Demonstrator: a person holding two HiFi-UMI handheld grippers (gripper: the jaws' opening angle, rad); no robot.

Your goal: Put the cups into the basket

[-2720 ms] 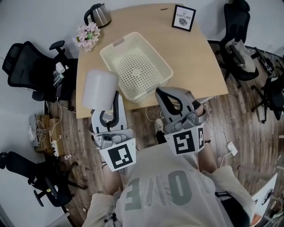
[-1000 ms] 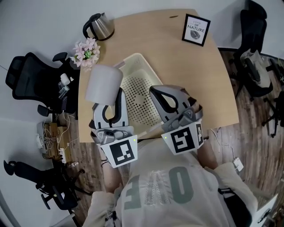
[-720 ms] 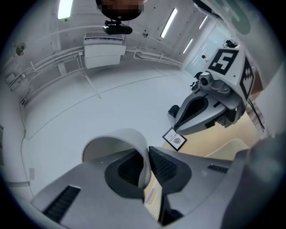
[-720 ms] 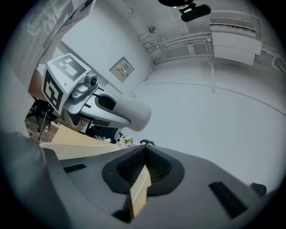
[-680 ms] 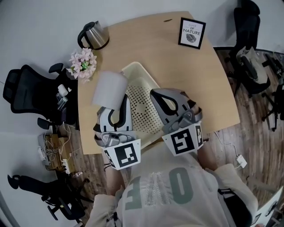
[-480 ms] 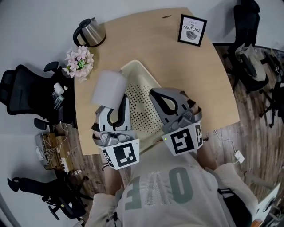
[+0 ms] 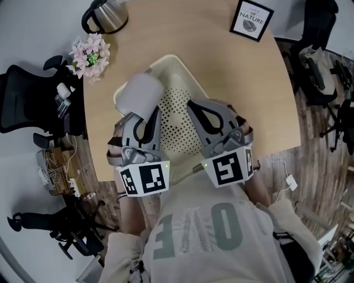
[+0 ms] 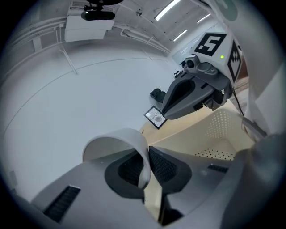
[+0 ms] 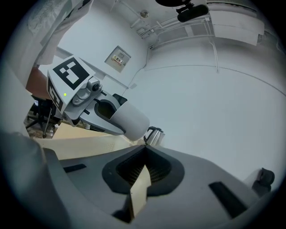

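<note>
A cream perforated basket (image 7: 180, 77) sits on the wooden table (image 7: 243, 88). My left gripper (image 7: 147, 115) is shut on the wall of a white cup (image 7: 138, 95), which lies tilted over the basket's left rim. In the left gripper view the cup's rim (image 8: 129, 136) is pinched between the jaws of the left gripper (image 8: 145, 166), with the basket (image 8: 223, 129) beyond. My right gripper (image 7: 198, 110) hovers over the basket's right half, shut with nothing in it. The right gripper view shows the right gripper (image 9: 144, 156) with jaws together and the cup (image 9: 130, 120) across from it.
A steel kettle (image 7: 105, 14) and pink flowers (image 7: 88, 50) stand at the table's far left, and a framed picture (image 7: 251, 19) at the far right. Black office chairs stand left (image 7: 27, 94) and right (image 7: 321, 72) of the table. Cables lie on the floor.
The left gripper has carried the cup from beside the table's left edge rightward, over the basket's left rim. The right gripper has come over the basket, staying shut.
</note>
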